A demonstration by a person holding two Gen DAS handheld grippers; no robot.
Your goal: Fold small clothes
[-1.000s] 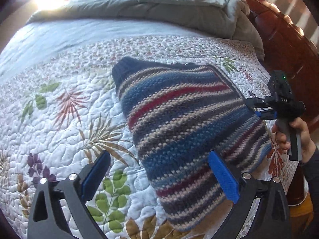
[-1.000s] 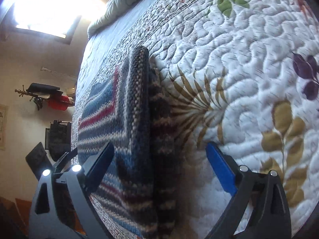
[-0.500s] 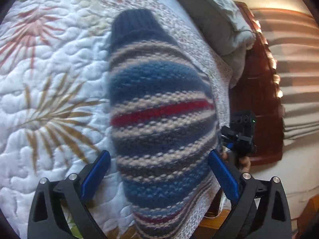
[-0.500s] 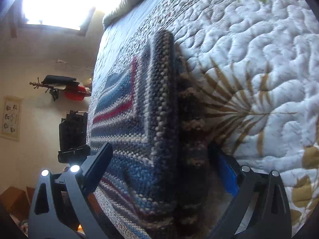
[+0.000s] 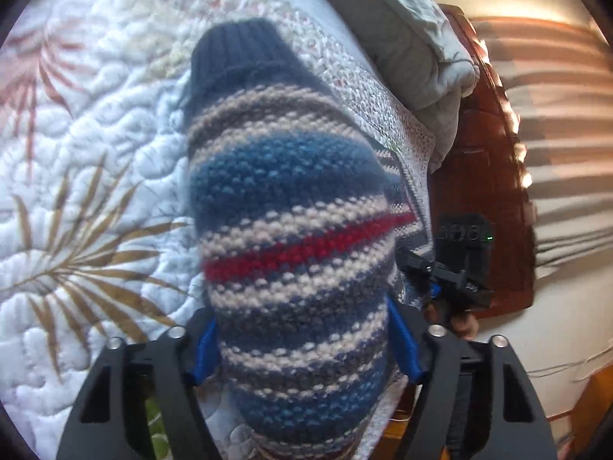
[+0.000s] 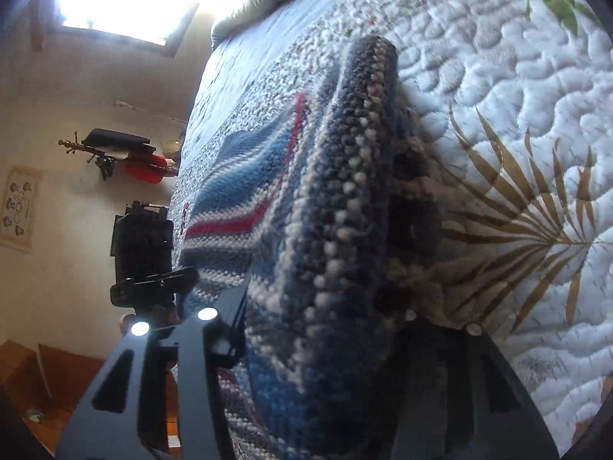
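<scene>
With the striped sweater (image 5: 295,253) lying on the quilt (image 5: 76,191), the left gripper (image 5: 302,349) and right gripper (image 6: 318,329) each pinch a thick edge, so both should probably lift together to keep layers aligned.

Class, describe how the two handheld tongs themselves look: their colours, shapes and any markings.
The left tongs have black, cut-out arms with silver screws and blue pads inside the fingers. The right tongs, seen from the left camera, are black too, with blue pads and a small green light on the body.
</scene>
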